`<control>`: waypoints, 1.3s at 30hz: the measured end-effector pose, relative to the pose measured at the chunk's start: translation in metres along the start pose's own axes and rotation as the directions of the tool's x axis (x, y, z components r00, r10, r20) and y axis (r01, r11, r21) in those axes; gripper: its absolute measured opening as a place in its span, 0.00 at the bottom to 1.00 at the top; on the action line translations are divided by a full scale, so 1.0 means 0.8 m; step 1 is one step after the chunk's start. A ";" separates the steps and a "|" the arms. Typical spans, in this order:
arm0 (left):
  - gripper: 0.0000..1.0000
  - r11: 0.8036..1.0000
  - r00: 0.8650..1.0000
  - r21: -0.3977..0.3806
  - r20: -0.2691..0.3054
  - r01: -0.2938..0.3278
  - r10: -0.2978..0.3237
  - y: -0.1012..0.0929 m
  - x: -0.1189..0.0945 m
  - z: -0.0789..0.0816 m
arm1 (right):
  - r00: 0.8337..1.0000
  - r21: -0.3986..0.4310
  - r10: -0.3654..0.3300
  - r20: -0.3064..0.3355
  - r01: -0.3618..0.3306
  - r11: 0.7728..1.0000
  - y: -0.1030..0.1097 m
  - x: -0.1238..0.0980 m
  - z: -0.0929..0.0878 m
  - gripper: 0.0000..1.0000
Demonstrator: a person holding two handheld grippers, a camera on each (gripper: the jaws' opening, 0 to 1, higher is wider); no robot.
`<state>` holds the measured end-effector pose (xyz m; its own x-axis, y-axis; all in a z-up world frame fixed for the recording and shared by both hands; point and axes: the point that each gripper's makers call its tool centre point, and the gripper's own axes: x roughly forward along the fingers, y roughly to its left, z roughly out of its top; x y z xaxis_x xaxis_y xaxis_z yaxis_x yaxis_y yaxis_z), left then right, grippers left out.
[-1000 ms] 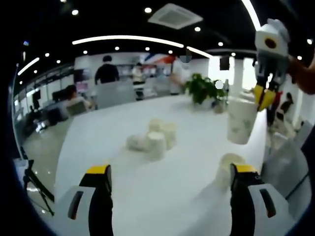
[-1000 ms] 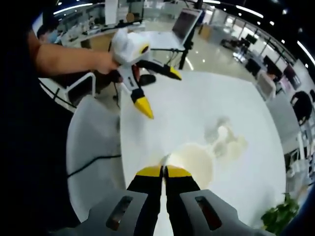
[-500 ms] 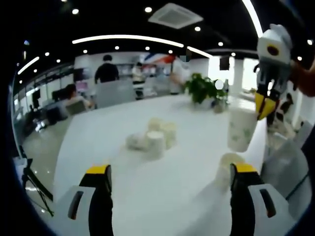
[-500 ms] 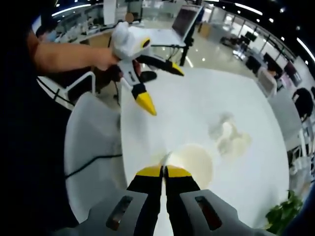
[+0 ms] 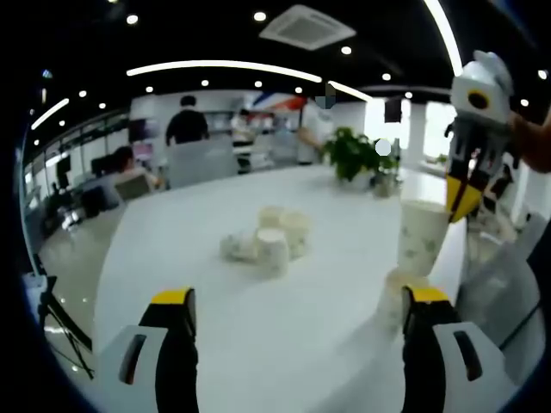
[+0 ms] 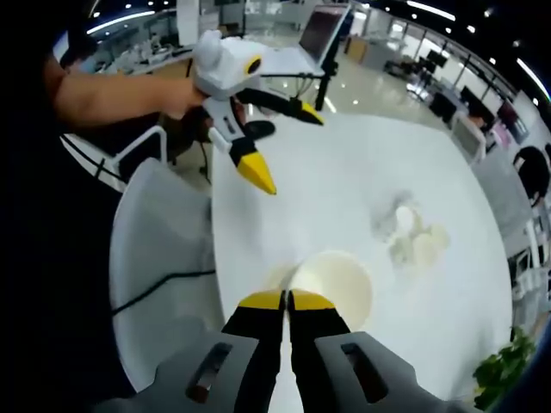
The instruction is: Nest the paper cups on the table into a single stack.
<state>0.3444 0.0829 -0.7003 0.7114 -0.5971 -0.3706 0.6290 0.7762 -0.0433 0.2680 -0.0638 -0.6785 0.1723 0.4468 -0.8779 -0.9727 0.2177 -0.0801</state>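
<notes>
My right gripper is shut on the rim of a white paper cup and holds it upright. In the left gripper view that gripper comes in from the upper right, and the held cup hangs just over another cup standing on the white table. My left gripper is open wide, low over the table, with nothing between its jaws. It appears again at the upper left of the right gripper view. A cluster of several cups stands and lies mid-table; the same cluster lies ahead of the held cup.
A potted plant stands at the table's far end. A white chair sits along the table's near edge. People and desks fill the office behind. A person's arm holds the left gripper.
The right gripper has lowered the held cup, which now hangs close above the cup on the table. The left gripper has stayed open and nearly still.
</notes>
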 end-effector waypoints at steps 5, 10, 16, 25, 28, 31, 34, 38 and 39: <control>0.97 1.000 1.000 0.001 -0.001 -0.001 0.001 -0.001 0.000 0.000 | 1.000 0.013 0.005 0.005 -0.005 1.000 0.003 0.007 -0.002 0.00; 0.97 1.000 1.000 0.001 -0.003 0.000 0.000 -0.001 0.000 -0.001 | 1.000 0.025 0.006 0.009 -0.006 1.000 0.003 0.011 -0.004 0.00; 0.97 1.000 1.000 0.003 -0.004 0.000 0.000 -0.002 -0.001 -0.002 | 1.000 0.032 0.008 0.008 -0.008 0.999 0.004 0.016 -0.007 0.00; 0.96 1.000 1.000 0.005 -0.006 -0.001 0.001 -0.001 -0.001 -0.004 | 1.000 0.030 0.006 0.004 -0.006 1.000 0.010 0.028 -0.009 0.00; 0.96 1.000 1.000 0.004 -0.006 -0.001 0.001 -0.001 -0.001 -0.004 | 1.000 0.026 0.005 0.002 -0.005 1.000 0.012 0.034 -0.011 0.00; 0.96 1.000 1.000 0.005 -0.006 -0.001 0.001 -0.002 -0.001 -0.004 | 1.000 0.026 0.002 0.002 -0.002 1.000 0.011 0.038 -0.012 0.00; 0.96 1.000 1.000 0.005 -0.005 0.001 -0.001 -0.003 -0.001 -0.004 | 1.000 0.028 -0.002 -0.001 0.002 1.000 0.010 0.041 -0.014 0.00; 0.96 1.000 1.000 0.005 -0.003 0.002 -0.002 -0.004 0.000 -0.004 | 1.000 0.026 -0.007 -0.006 0.007 1.000 0.008 0.045 -0.017 0.00; 0.96 1.000 1.000 0.004 -0.002 0.002 -0.002 -0.004 0.000 -0.004 | 1.000 0.025 -0.007 -0.007 0.008 1.000 0.009 0.046 -0.018 0.00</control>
<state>0.3409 0.0812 -0.7033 0.7094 -0.5982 -0.3727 0.6316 0.7743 -0.0405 0.2653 -0.0584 -0.7180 0.1783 0.4388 -0.8807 -0.9672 0.2426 -0.0749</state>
